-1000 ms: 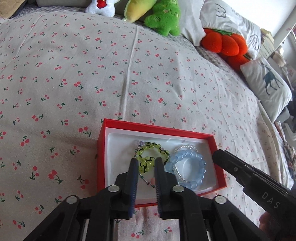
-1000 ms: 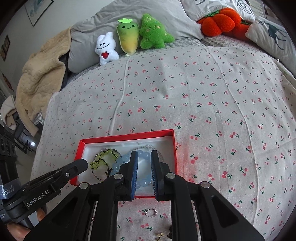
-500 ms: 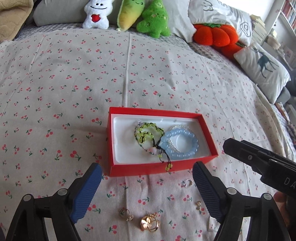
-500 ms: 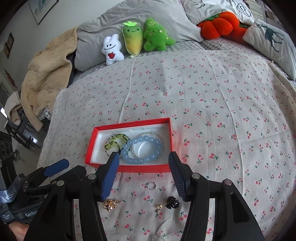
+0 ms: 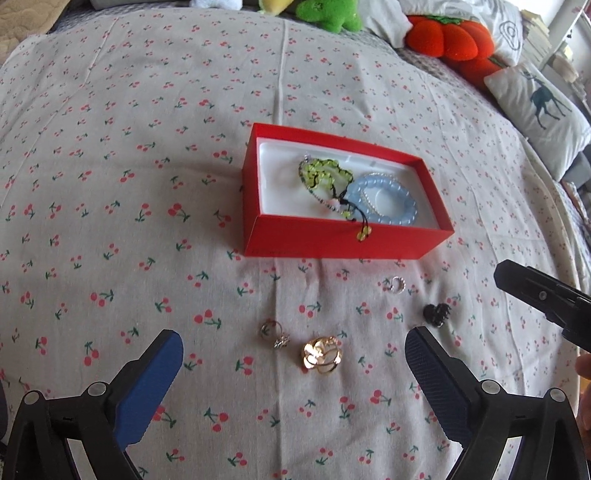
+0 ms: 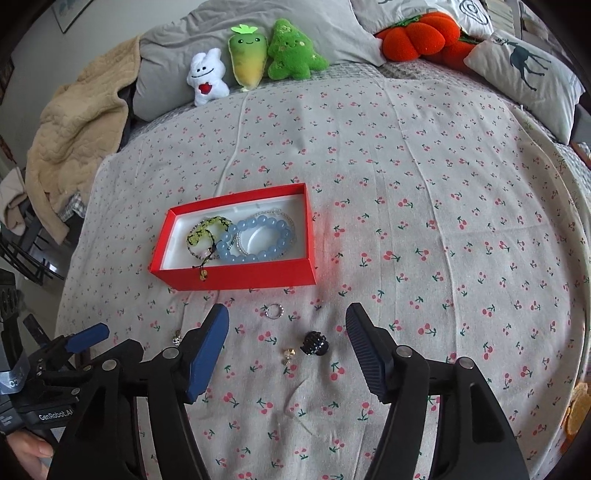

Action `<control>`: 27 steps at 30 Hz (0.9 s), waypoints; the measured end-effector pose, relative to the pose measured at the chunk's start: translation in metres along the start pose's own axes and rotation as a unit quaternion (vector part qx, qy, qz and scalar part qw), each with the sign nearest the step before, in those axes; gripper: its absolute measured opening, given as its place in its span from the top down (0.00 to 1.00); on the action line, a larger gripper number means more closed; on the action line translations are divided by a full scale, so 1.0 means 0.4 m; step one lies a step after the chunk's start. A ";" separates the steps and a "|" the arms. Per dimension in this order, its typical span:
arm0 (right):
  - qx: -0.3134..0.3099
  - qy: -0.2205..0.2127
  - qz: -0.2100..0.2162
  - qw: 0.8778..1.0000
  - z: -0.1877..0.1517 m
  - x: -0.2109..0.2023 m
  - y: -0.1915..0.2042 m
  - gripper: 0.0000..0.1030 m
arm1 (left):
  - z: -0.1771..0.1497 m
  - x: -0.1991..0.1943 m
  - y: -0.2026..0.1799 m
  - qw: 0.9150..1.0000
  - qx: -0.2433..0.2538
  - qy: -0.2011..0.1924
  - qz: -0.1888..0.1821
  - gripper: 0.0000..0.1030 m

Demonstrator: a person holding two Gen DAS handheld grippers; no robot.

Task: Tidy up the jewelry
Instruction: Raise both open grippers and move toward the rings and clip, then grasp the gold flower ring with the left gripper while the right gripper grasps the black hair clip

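Note:
A red box (image 5: 332, 242) (image 6: 240, 277) with a white lining sits on the cherry-print bedspread. It holds a green bead bracelet (image 5: 325, 177) (image 6: 207, 230) and a blue bead bracelet (image 5: 388, 201) (image 6: 258, 240). In front of the box lie a silver ring (image 5: 396, 284) (image 6: 274, 311), a black clip (image 5: 436, 314) (image 6: 314, 343), a gold flower brooch (image 5: 321, 355), small rings (image 5: 273, 330) and a small gold stud (image 6: 287, 353). My left gripper (image 5: 293, 363) is open and empty above the loose pieces. My right gripper (image 6: 288, 339) is open and empty over the clip.
Plush toys (image 6: 255, 59), an orange plush (image 6: 413, 33) and a deer pillow (image 6: 524, 70) line the far end of the bed. A beige blanket (image 6: 74, 140) hangs at the left. The right gripper shows at the right edge of the left wrist view (image 5: 543, 299).
Both grippers have opened wide and pulled back from the box toward me. The loose jewelry in front of the box has come into view.

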State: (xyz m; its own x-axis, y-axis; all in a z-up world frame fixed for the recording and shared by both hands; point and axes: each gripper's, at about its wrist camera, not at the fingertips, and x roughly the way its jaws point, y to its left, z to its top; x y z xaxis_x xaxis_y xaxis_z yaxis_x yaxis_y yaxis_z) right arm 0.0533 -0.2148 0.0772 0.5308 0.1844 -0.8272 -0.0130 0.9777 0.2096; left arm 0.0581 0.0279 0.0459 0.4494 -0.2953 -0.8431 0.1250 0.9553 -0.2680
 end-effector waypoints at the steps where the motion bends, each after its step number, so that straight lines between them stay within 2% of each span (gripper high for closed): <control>1: 0.000 0.005 -0.005 1.000 -0.006 0.001 -0.001 0.32 | -0.006 0.001 0.005 1.000 -0.002 0.004 0.003 0.03; 6: 0.013 0.033 -0.027 0.999 -0.026 0.019 -0.015 0.31 | -0.030 0.012 0.037 0.999 -0.020 0.030 0.010 0.03; 12: 0.035 0.053 -0.029 0.998 -0.039 0.039 -0.033 0.31 | -0.045 0.033 0.065 0.996 -0.058 0.057 -0.022 0.03; 17: 0.050 0.063 -0.030 0.996 -0.041 0.059 -0.045 0.31 | -0.049 0.055 0.049 0.995 -0.058 0.072 -0.044 0.05; 19: 0.054 0.067 -0.029 0.996 -0.041 0.066 -0.048 0.31 | -0.050 0.071 0.035 0.994 -0.054 0.083 -0.054 0.15; 24: 0.065 0.074 -0.030 0.995 -0.041 0.081 -0.058 0.31 | -0.053 0.112 -0.002 0.991 -0.054 0.101 -0.069 0.23; 27: 0.069 0.075 -0.028 0.994 -0.041 0.083 -0.064 0.31 | -0.055 0.138 -0.019 0.990 -0.060 0.108 -0.072 0.34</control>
State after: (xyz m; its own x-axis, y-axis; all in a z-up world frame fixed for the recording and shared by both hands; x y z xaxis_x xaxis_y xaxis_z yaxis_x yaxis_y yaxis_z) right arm 0.0573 -0.2318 0.0359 0.3948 0.1530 -0.9059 0.1345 0.9658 0.2218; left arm 0.0624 0.0039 -0.0086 0.2342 -0.4362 -0.8688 0.0613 0.8985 -0.4346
